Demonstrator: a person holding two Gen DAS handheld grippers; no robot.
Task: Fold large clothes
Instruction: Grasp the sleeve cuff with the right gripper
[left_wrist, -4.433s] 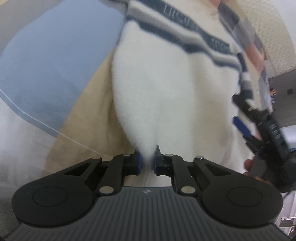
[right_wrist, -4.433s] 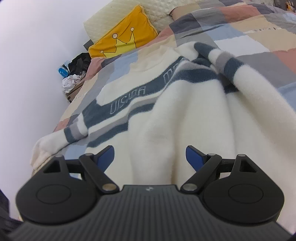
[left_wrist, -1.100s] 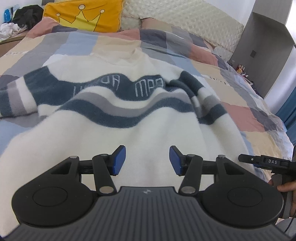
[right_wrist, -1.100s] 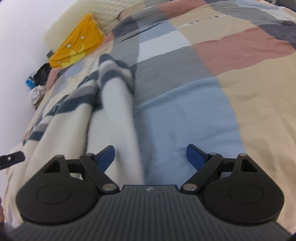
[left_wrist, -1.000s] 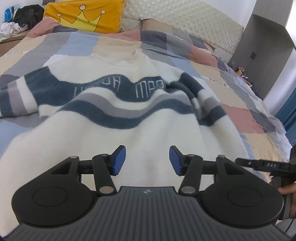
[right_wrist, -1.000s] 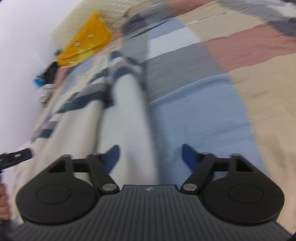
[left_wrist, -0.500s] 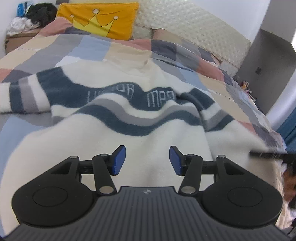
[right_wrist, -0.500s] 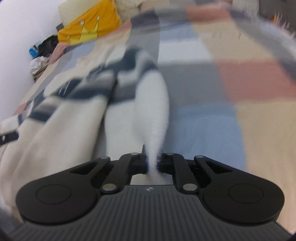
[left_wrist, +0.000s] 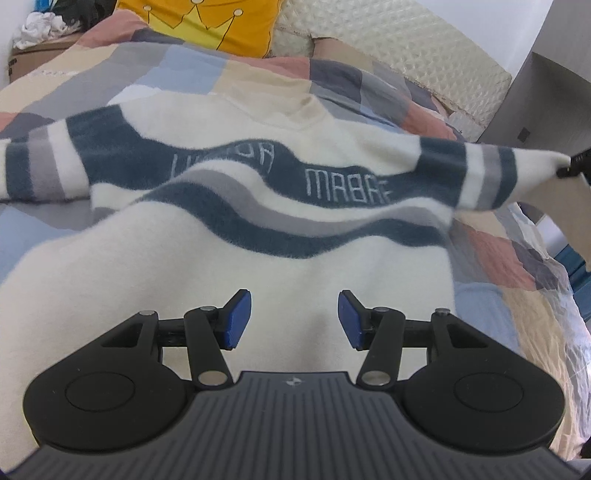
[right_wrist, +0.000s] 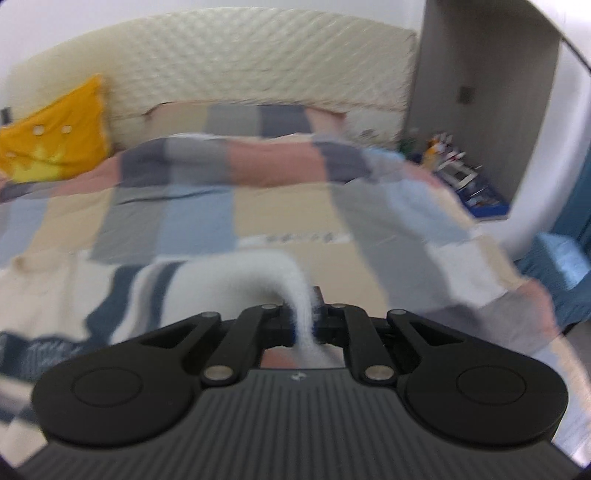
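- Fluffy cream sweater with navy and grey wavy stripes and pale lettering (left_wrist: 229, 266): spread front-up across the bed, filling the centre of the left wrist view; collar toward 12 o'clock, hem toward 6 o'clock under the camera.
- Sweater's striped sleeve (left_wrist: 484, 173): stretched out toward 3 o'clock, lifted off the bedding; its white cuff end meets a dark tool tip at the frame edge.
- Other striped sleeve (left_wrist: 33, 173): lies flat toward 9 o'clock on the bed.
- Right hand-held gripper (right_wrist: 308, 325): jaws nearly together, pinching the white cuff of the sleeve (right_wrist: 258, 280); fabric arcs from the jaws toward 9 o'clock. View is motion-blurred.
- Left hand-held gripper (left_wrist: 293, 319): blue-padded jaws spread wide, holding nothing, poised above the sweater's lower white body.
- Patchwork quilt in blue, grey, beige and pink blocks (left_wrist: 177, 74): covers the bed beneath the sweater.
- Yellow crown-print pillow (left_wrist: 207, 18): at 12 o'clock, against the cream quilted headboard (left_wrist: 399, 48).
- Grey cabinet (right_wrist: 476, 92): at 2 o'clock in the right wrist view; small items at its foot, too blurred to identify.
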